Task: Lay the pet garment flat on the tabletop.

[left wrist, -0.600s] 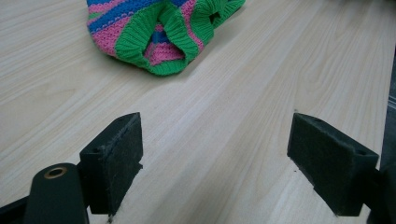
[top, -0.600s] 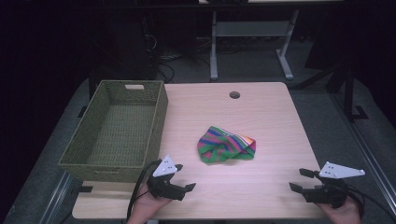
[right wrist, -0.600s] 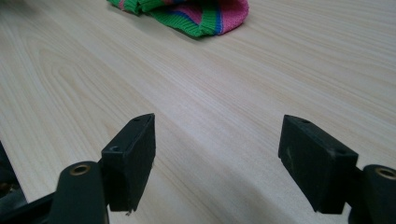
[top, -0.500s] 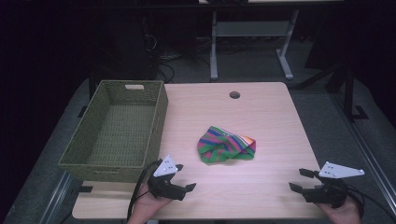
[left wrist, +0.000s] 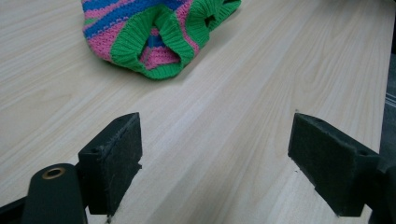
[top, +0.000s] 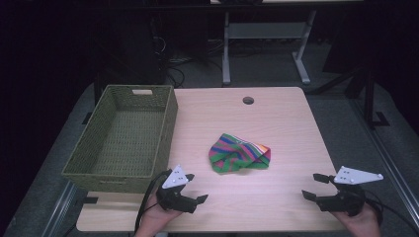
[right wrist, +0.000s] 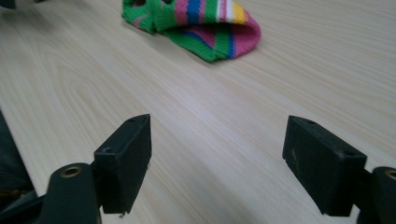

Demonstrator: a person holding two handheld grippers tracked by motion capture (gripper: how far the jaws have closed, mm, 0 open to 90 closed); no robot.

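Pale wood-grain counter (top: 286, 123) carries everything here, and both tools rest low at its near edge with bare wood between their jaws. The woven green basket (top: 123, 138) stands ahead of the left tool (top: 195, 202) and off to its outer side, empty as far as the high view shows. The striped knit garment (top: 240, 154), a crumpled heap of green, pink and blue with ribbed cuffs, lies ahead of both tools, nearer the left one and well apart from the right tool (top: 312, 186). Both tools are released, jaws spread wide, nothing between the pads.

The step in hand looks like the first reach for the knit. To do it well, I would bring the left tool forward and in, jaws kept wide, and close on a thick fold or the ribbed green edge (left wrist: 161, 51) rather than a loose single layer, so the cloth lifts in one bundle. The right tool can pinch the far striped end (right wrist: 224, 28) to stop it trailing on the way to the basket
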